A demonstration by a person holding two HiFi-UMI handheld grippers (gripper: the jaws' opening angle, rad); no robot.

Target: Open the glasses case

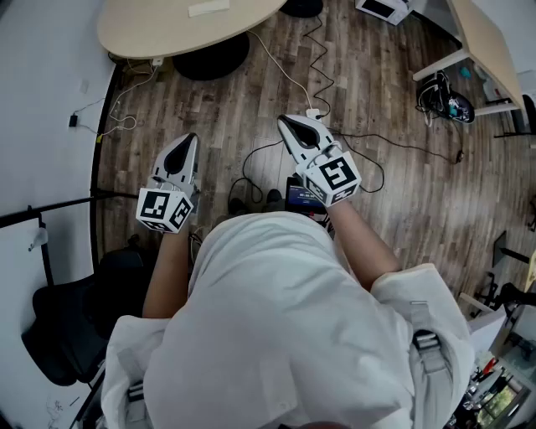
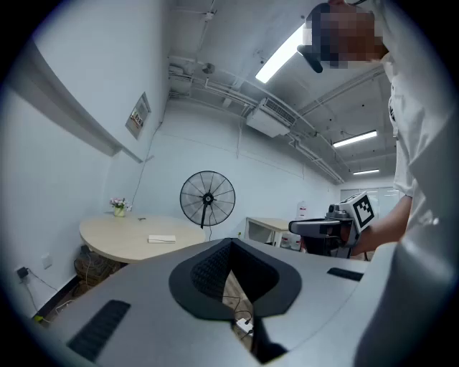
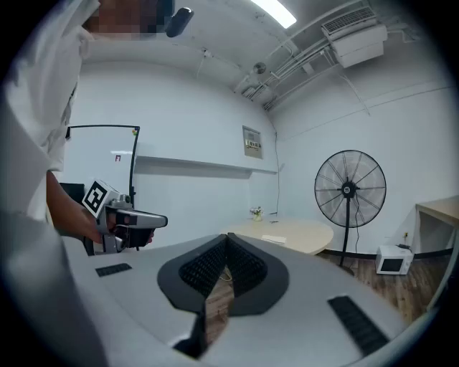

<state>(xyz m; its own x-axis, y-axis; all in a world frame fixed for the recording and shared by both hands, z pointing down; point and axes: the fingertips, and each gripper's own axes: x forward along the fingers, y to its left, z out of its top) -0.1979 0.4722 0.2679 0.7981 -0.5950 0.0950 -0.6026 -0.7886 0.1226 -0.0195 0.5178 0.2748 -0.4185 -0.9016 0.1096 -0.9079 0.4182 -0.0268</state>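
No glasses case shows plainly in any view. A small flat white thing (image 1: 209, 7) lies on the round beige table (image 1: 159, 33); I cannot tell what it is. It also appears in the left gripper view as a white thing (image 2: 161, 239) far ahead. My left gripper (image 1: 191, 138) and right gripper (image 1: 285, 120) are held level above the wooden floor, side by side, well short of the table. Both are shut, with nothing between the fingertips. The left gripper (image 2: 231, 244) and right gripper (image 3: 227, 236) show their pads meeting at the tip.
Cables and a white power strip (image 1: 314, 113) lie on the floor under the grippers. A standing fan (image 2: 207, 198) is beyond the table. A desk (image 1: 490, 50) stands at the right, a microwave (image 3: 393, 263) on the floor, a black chair (image 1: 67, 335) at lower left.
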